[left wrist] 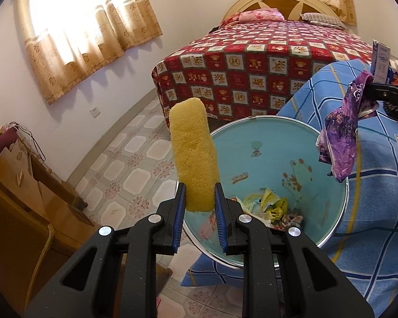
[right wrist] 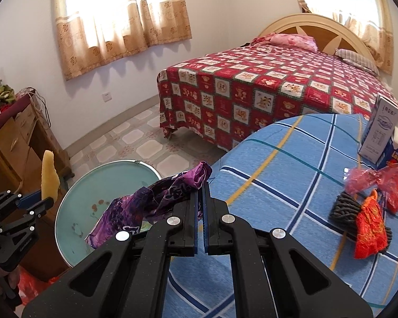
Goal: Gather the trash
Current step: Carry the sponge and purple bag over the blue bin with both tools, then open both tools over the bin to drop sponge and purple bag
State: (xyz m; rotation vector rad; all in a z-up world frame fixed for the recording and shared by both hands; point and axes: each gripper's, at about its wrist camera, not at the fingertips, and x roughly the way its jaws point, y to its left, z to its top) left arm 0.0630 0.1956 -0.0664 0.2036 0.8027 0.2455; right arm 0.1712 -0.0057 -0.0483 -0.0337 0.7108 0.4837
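My left gripper (left wrist: 200, 193) is shut on a yellow sponge (left wrist: 193, 153) that stands upright over the near rim of a light blue trash bin (left wrist: 265, 143). The bin holds crumpled wrappers (left wrist: 270, 206) at its bottom. My right gripper (right wrist: 201, 185) is shut on a crumpled purple wrapper (right wrist: 156, 201), which hangs to the left over the bin (right wrist: 92, 185). In the left wrist view the purple wrapper (left wrist: 342, 137) dangles above the bin's right rim from the right gripper (left wrist: 370, 87). The left gripper (right wrist: 43, 197) with the sponge (right wrist: 50, 175) shows at the left of the right wrist view.
A table with a blue checked cloth (right wrist: 291, 175) stands beside the bin, carrying red wrappers (right wrist: 371, 230), a dark scrubber (right wrist: 343, 206) and a white carton (right wrist: 379, 135). A bed with a red quilt (right wrist: 252, 90) is behind. A wooden cabinet (left wrist: 18, 193) stands at the left.
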